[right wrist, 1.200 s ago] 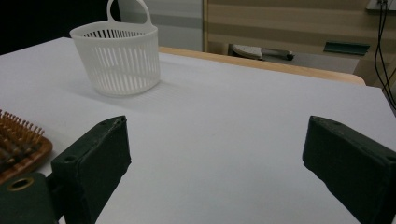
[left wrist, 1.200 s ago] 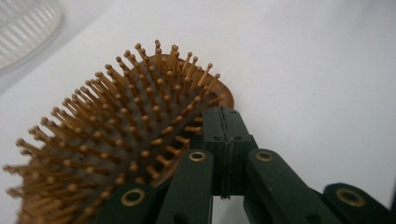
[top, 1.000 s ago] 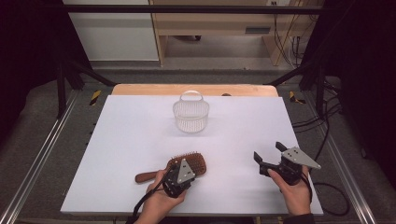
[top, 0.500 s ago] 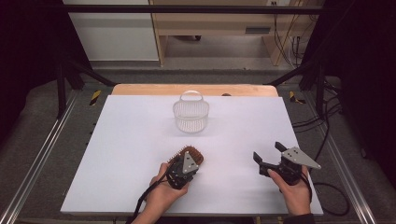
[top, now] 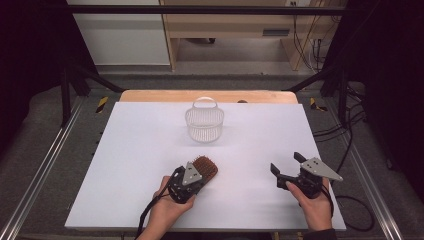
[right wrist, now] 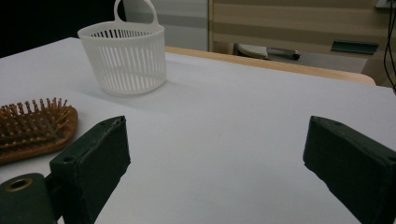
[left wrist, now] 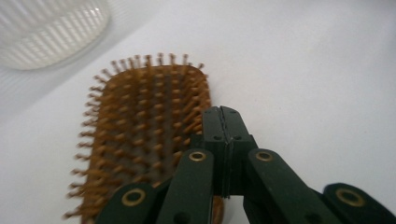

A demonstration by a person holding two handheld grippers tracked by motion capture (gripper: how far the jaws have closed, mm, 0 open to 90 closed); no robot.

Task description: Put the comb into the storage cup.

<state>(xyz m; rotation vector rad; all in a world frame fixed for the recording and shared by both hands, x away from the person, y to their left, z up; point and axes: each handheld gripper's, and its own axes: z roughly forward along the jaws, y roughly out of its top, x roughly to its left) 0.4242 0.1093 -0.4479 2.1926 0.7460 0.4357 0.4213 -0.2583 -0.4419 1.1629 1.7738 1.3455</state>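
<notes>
A brown wooden hairbrush point(top: 208, 165) lies bristles up on the white table point(top: 125, 150), near the front and left of centre. My left gripper point(top: 199, 173) is over it, and its handle end is hidden beneath the gripper and hand. In the left gripper view the jaws point(left wrist: 223, 116) are pressed together with nothing between them, above the bristles point(left wrist: 140, 126); whether they touch the brush I cannot tell. My right gripper point(top: 286, 163) rests at the front right, open and empty point(right wrist: 215, 144). The brush head point(right wrist: 32, 123) lies to its left.
A white slatted basket point(top: 204, 124) with a loop handle stands empty at the middle back of the table point(right wrist: 123, 51). A wooden strip point(top: 150, 95) runs along the far edge. Cables point(top: 350, 150) and metal rails flank the table.
The brush has turned: its handle, which stuck out to the left a second ago, is now hidden under my left hand and gripper. The right gripper has stayed still.
</notes>
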